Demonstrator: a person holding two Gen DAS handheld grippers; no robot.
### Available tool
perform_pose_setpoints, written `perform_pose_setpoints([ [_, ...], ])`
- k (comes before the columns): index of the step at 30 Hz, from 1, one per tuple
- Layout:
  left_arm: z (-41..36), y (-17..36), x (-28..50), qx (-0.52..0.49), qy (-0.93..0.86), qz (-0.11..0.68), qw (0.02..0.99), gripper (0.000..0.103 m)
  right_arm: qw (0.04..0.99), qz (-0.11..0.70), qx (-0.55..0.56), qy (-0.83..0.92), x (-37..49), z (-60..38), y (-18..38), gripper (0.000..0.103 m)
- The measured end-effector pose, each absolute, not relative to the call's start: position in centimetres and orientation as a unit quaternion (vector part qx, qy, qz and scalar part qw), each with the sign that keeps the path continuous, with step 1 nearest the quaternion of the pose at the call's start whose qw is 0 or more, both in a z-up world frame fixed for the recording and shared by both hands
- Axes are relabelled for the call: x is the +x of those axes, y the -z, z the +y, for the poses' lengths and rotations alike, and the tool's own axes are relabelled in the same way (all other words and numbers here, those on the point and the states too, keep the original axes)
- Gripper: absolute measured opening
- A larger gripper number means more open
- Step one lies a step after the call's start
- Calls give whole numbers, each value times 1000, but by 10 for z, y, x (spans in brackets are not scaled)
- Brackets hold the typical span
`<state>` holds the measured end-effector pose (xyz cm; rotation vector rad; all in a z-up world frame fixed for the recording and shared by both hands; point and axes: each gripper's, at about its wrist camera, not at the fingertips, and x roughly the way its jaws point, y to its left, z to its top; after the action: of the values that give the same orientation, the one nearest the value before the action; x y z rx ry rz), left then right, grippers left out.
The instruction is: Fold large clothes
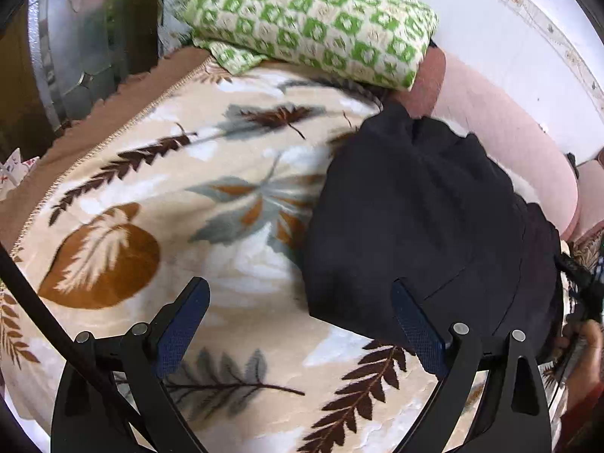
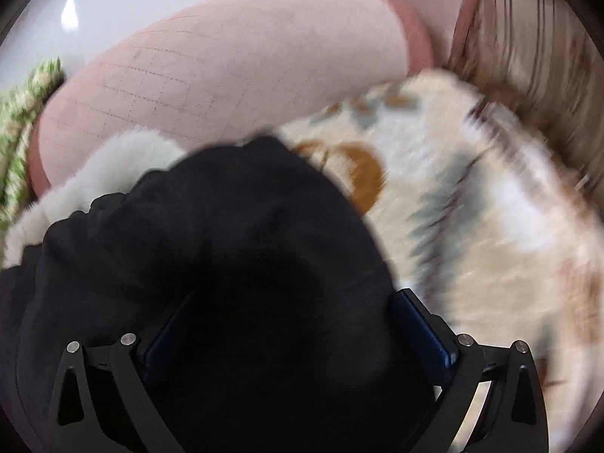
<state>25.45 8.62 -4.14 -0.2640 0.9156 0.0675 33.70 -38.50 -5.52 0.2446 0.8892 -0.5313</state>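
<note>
A dark navy garment [image 1: 419,219] lies bunched on a cream blanket with a leaf print [image 1: 158,196], at the right of the left wrist view. My left gripper [image 1: 302,298] is open and empty just above the blanket, with its right finger at the garment's near edge. In the right wrist view the same garment [image 2: 226,249] fills the lower left and lies between and over the fingers of my right gripper [image 2: 294,309]. Its jaws stand wide apart. The left finger is mostly hidden by cloth. This view is motion-blurred.
A green-and-cream patterned pillow [image 1: 321,19] lies at the bed's far end. A pink bolster [image 1: 502,139] runs along the white wall; it also shows in the right wrist view [image 2: 234,64]. A metal cabinet [image 1: 75,37] stands far left. A white fluffy item [image 2: 113,166] lies behind the garment.
</note>
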Motion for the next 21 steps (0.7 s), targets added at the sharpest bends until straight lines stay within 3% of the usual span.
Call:
perform_pose_setpoints([
  [5,90,32,249,-127,-36,424,896,96,916,365,22,166,327,-291,-20,100],
  [7,91,32,249,-128,-35,425,895,96,922,378,34,82,334,-248,-30,93],
  [8,92,32,249,-130,-33,428,894,96,921,384,40,54,338,-230,-30,78],
  [9,94,33,250,-134,-31,430,892,96,918,393,45,26,344,-212,-27,57],
  [11,99,35,251,-140,-32,434,889,96,907,417,49,-19,362,-175,-13,38],
  [12,101,37,252,-143,-34,437,888,96,903,426,41,-26,374,-157,-3,33],
  [21,117,47,267,-162,-41,458,873,96,882,468,12,60,475,-120,66,36],
])
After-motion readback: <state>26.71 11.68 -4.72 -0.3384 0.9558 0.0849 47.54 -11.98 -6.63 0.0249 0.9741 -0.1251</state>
